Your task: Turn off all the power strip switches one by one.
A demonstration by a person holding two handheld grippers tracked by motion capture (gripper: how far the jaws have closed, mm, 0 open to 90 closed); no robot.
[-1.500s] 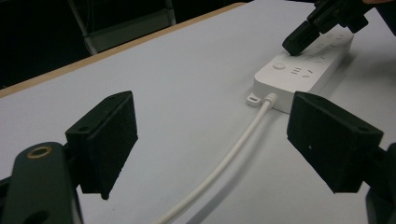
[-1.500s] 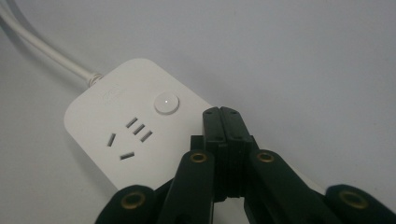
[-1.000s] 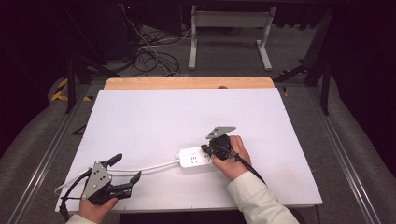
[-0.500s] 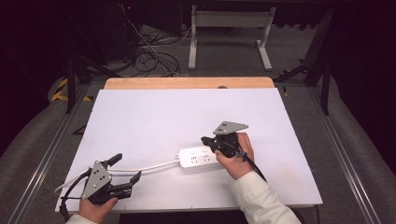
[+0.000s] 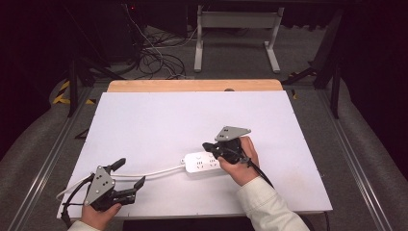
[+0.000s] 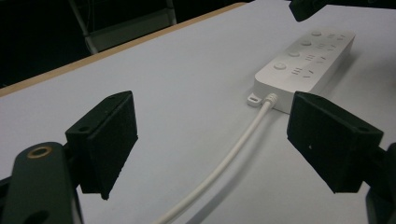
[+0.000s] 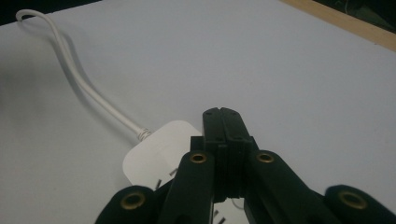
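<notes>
At the near left corner of the white desk point(image 5: 159, 115), a hand holds the left tool point(image 5: 129, 175) low and almost level, its jaws wide apart and pointing right, toward the middle of the desk, with nothing between them. A white cable point(image 5: 144, 172) runs between the two open jaws along the desk and on to the right. It joins the white power strip point(image 5: 199, 162), which lies flat on the desk near the middle, a little toward the near edge. At the strip's right end a hand in a pale sleeve point(image 5: 269, 204) holds the right tool point(image 5: 208, 145), wrist bent so that it points left over the strip, jaws pressed together on nothing.

The left tool's own view shows what the high view is too far off to give: the round buttons and socket slots on the strip's top point(image 6: 306, 53) and the cable's collar at its end. The right tool's own view shows the shut jaw tips meeting above the strip's rounded end point(image 7: 156, 149) and the cable point(image 7: 79, 77) looping away to the far left corner of that view.
</notes>
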